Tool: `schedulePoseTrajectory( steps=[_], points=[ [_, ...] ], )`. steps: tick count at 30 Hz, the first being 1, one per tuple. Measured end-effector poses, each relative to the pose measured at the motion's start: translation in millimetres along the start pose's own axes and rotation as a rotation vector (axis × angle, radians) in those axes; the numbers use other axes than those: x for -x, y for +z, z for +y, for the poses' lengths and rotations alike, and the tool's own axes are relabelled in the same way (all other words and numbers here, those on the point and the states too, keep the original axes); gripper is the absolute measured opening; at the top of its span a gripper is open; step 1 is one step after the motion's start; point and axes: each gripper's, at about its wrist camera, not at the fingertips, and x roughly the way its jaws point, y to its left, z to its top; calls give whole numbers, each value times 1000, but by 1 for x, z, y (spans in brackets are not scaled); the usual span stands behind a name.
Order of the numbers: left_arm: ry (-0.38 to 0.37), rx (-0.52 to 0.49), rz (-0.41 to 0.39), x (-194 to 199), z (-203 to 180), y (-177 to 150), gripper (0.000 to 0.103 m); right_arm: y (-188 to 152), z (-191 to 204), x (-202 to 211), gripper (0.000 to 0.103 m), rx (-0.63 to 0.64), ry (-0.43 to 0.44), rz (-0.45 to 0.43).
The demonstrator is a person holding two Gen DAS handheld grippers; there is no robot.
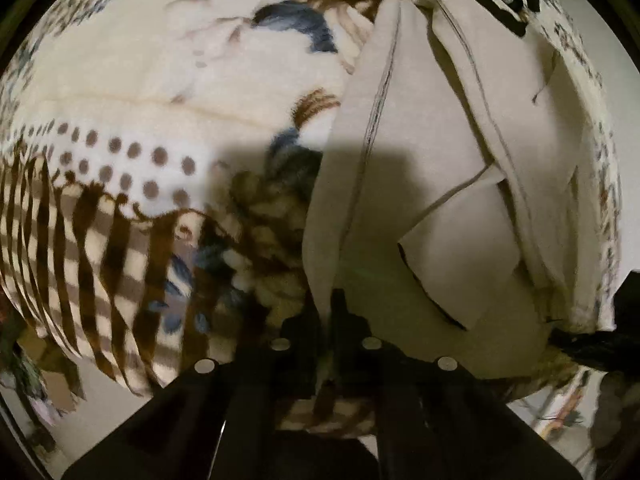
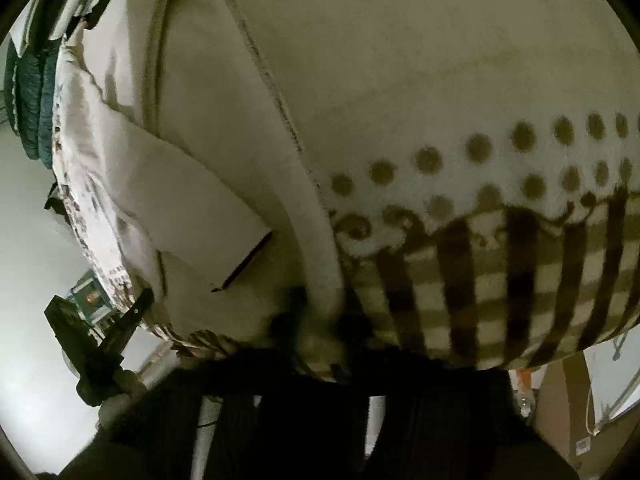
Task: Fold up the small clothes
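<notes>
- Garment (image 1: 432,184): beige/off-white cloth, matte, soft woven look; dark stitched seams run lengthwise; angular folded flaps w/ dark edges. Lies on patterned blanket (image 1: 140,92), right portion of left wrist view.
- Blanket: fleecy, cream ground; blue/brown floral print, brown polka dots, brown/cream striped-check border w/ scroll trim.
- Left gripper (image 1: 328,312): black fingers narrow, nearly together, pinching rolled hem of garment at its near edge. Round metal fasteners visible on finger bases.
- Right gripper (image 2: 320,320): fingers dark, in shadow; thick rounded fold of garment (image 2: 224,184) sits btwn them. Grip appears closed on fold, blur limits detail.
- Right wrist view: garment at left, over blanket (image 2: 480,80); dots + check border to the right.
- Left gripper (image 2: 120,332) seen at lower left, at cloth edge.
</notes>
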Motion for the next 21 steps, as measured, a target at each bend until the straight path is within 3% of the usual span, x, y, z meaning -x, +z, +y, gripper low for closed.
schedulePoseTrajectory(
  steps=[4, 7, 11, 13, 15, 18, 19, 21],
  points=[
    [-107, 122, 2, 27, 19, 22, 3, -1, 11, 21, 4, 5, 55, -51],
    [-190, 190, -39, 50, 20, 45, 3, 10, 25, 49, 3, 6, 119, -98],
    [-271, 221, -136, 74, 11, 100, 3, 51, 53, 89, 3, 16, 202, -191],
    [-274, 226, -186, 73, 17, 138, 5, 76, 64, 99, 4, 15, 223, -235],
    [-345, 268, -221, 68, 25, 180, 6, 110, 70, 106, 6, -10, 251, -274],
    [-395, 329, -240, 67, 36, 203, 20, 132, 65, 118, 36, -71, 281, -321],
    [-408, 340, -252, 69, 41, 204, 31, 132, 65, 122, 46, -68, 276, -340],
    [-424, 342, -282, 72, 43, 196, 52, 126, 67, 128, 47, -21, 208, -378]
  ],
)
